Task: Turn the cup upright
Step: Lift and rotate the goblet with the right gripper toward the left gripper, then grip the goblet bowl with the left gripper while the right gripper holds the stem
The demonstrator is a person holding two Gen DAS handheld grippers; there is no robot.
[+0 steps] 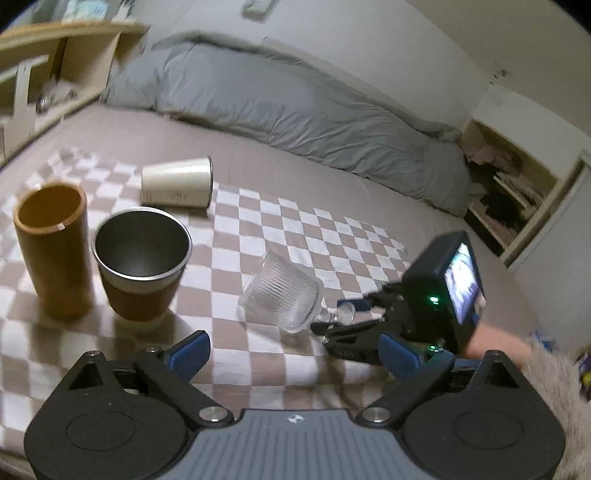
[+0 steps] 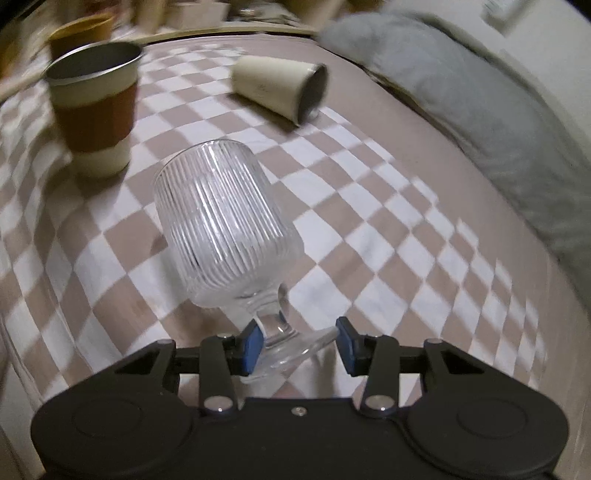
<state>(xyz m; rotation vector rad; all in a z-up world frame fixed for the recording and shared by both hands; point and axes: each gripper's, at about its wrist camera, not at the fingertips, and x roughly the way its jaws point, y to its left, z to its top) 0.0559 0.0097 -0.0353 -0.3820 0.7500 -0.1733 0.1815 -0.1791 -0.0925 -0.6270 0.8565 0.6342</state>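
A clear ribbed stemmed glass [image 1: 282, 295] [image 2: 225, 221] lies tilted on the checkered cloth [image 1: 295, 229], mouth pointing away from my right gripper. My right gripper [image 2: 300, 345] [image 1: 351, 317] is closed around the glass's foot, one blue pad on the stem side and the other at the foot's rim. A cream cup [image 1: 177, 182] [image 2: 280, 88] lies on its side farther back. My left gripper [image 1: 295, 356] is open and empty, just in front of the glass.
A steel cup with a brown sleeve [image 1: 142, 264] [image 2: 94, 98] and a tall orange tumbler [image 1: 53, 251] [image 2: 81, 31] stand upright at the left. A grey duvet [image 1: 277, 107] lies along the far side of the bed. A wooden shelf [image 1: 55, 74] is at the far left.
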